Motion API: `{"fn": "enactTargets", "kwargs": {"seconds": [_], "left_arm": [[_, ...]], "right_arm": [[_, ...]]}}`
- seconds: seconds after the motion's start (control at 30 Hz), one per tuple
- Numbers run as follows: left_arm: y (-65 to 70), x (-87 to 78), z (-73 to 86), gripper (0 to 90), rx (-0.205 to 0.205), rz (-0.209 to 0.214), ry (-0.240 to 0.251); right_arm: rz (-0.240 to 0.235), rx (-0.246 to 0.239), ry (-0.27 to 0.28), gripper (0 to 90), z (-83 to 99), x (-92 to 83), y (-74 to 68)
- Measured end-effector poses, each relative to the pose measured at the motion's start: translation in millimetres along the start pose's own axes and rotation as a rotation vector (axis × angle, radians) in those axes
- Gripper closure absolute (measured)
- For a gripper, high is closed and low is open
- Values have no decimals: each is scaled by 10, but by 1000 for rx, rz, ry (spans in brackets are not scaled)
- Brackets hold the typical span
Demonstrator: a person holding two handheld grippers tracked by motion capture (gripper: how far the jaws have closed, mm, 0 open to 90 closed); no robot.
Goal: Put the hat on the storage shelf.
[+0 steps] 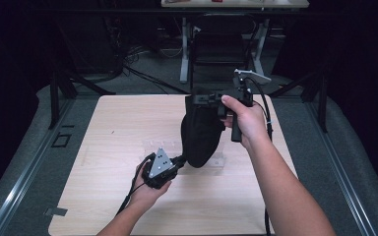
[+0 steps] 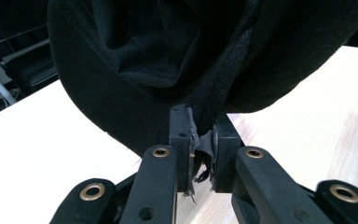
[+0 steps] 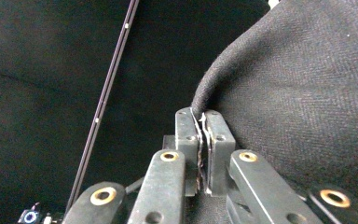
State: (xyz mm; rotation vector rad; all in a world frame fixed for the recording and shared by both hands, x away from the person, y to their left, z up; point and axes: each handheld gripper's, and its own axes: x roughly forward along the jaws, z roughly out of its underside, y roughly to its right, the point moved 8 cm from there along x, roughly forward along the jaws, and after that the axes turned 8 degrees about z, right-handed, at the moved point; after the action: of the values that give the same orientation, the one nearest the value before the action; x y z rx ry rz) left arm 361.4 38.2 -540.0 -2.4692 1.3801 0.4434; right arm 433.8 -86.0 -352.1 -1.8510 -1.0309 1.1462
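**Operator A:** Dark room, cables on the floor, a second desk at the back. On my light wood worktop [image 1: 103, 162] I see one black fabric item [image 1: 201, 132], possibly a hat or pouch; I cannot tell which. Confirm its position.

**Operator B:** Confirmed. It hangs above the middle of the worktop, suspended between both tools. My right hand-held gripper [image 1: 211, 100] holds its upper edge, up and toward the far side. My left hand-held gripper [image 1: 179, 161] has its lower end, low and close to the worktop.

**Operator A:** Jaw states?

**Operator B:** Right: jaws pressed together with the fabric hem pinched between the pads, as the right gripper view shows. Left: jaws pinching a thin fold at the bottom edge, per the left gripper view.

**Operator A:** Long axis?

**Operator B:** It runs from the raised right grip down and slightly left to the low left grip, close to vertical. From the left tool, the bulk of the fabric lies up and to the right.

**Operator A:** Judgement: the next move turns on that axis. Drawing the two grips apart along it should stretch the item.
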Motion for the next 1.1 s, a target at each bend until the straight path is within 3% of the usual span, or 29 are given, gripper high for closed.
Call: {"fn": "enactTargets", "kwargs": {"seconds": [0.1,0.2,0.57,0.73,1.1], "left_arm": [[1,-6,16,830,-7,-9,7],[17,0,19,837,16,-30,2],[11,-21,45,837,12,-35,13],[-14,-41,72,842,-18,-42,29],[-81,-88,226,852,-84,-45,24]], "right_arm": [[-2,0,-5,867,4,23,-10],[4,-7,-4,865,5,48,-12],[19,-39,1,813,12,26,-7],[-2,-43,18,817,-1,-36,-31],[9,-31,37,825,-13,-159,54]]}}
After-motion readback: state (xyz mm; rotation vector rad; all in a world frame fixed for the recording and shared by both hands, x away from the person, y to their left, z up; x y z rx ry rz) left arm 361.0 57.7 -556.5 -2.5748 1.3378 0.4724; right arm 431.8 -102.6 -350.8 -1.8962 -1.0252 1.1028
